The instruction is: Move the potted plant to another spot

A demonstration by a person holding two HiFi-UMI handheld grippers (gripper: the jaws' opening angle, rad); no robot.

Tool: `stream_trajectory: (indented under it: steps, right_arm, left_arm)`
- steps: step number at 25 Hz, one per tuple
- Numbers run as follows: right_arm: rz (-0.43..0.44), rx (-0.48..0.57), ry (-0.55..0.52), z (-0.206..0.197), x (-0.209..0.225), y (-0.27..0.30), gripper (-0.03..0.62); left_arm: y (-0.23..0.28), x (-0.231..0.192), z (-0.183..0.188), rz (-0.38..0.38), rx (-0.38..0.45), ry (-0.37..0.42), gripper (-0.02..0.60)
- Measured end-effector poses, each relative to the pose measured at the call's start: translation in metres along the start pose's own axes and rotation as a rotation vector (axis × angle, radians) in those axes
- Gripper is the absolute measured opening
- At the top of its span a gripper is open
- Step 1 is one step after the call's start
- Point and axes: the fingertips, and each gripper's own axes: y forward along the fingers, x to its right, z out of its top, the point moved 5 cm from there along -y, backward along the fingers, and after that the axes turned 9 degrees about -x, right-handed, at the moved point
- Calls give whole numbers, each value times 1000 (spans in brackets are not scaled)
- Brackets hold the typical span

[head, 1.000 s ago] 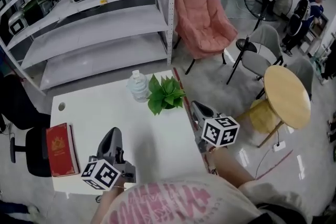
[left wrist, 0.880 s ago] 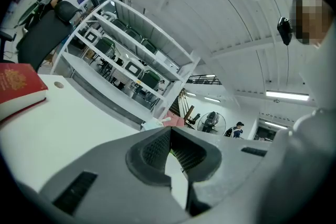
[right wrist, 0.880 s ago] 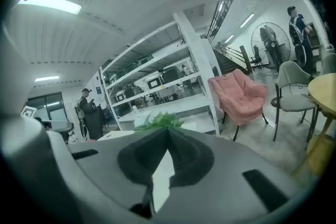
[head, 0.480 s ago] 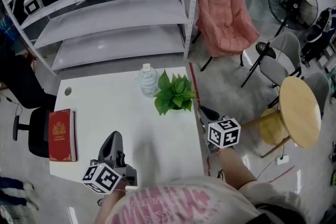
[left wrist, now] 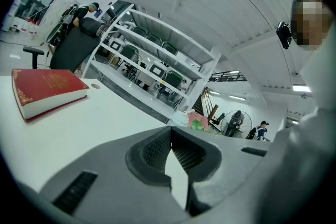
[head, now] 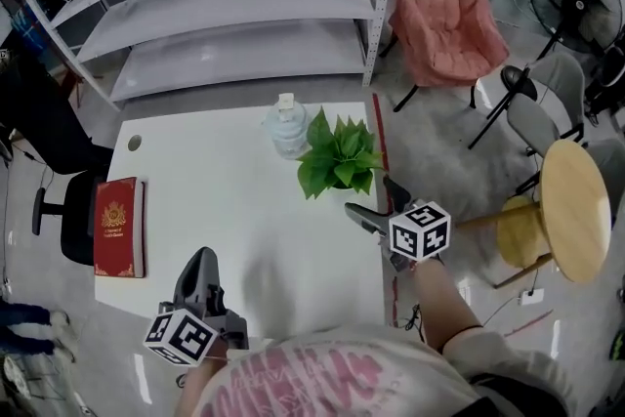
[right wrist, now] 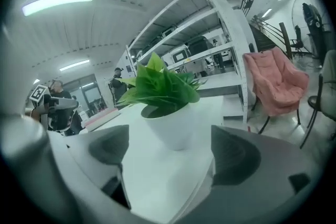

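The potted plant [head: 339, 156], pointed green leaves in a smooth round white pot, stands by the right edge of the flat white worktop [head: 225, 200], beside a clear ribbed bottle [head: 287, 127]. The right tongs [head: 379, 202] gape wide just short of the pot, not touching it; they have just been opening, and sit lower and nearer the plant than a second ago. The left tongs [head: 201, 261] have their ribbed pads together, empty

1. A white rectangular counter [head: 225, 210] stands on the grey floor, with a small round hole [head: 134, 143] near its far left corner.
2. A red book [head: 119, 227] lies flat along its left edge.
3. A clear water bottle [head: 286, 127] stands at the far edge.
4. The potted plant [head: 340, 154] stands just beside the bottle, near the right edge.
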Motion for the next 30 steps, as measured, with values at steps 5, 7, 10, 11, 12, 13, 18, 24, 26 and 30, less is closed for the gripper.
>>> stream_trajectory:
  steps: [5,7,10,11,12,13,18,24,26,30]
  right_arm:
    - [-9,52,-38,9,-1,12,532]
    - [-27,71,-72,13,-2,16,544]
    - [-49,95,-138,20,-4,25,559]
    - [-48,101,-150,22,-5,28,561]
    - [-46,103,-156,23,-6,30,561]
    - [-45,103,-160,24,-7,33,561]
    - [-49,117,-150,31,-10,42,561]
    - [-58,142,-142,35,-10,49,573]
    - [-55,147,-148,37,-11,51,578]
    - [-72,173,-143,41,-12,56,577]
  left_arm:
    - [-3,-2,-2,24,-7,0,3]
    - [-2,-2,-2,29,-9,2,3]
    - [0,-3,-1,33,-15,7,3]
    - [0,-3,-1,35,-17,9,3]
    - [0,-4,0,38,-18,11,3]
    - [1,-4,1,39,-18,13,3]
    - [3,-5,4,41,-22,19,3]
    - [3,-8,4,52,-22,14,3]
    - [2,-11,4,60,-18,10,3]
    - [3,-13,6,69,-10,9,3]
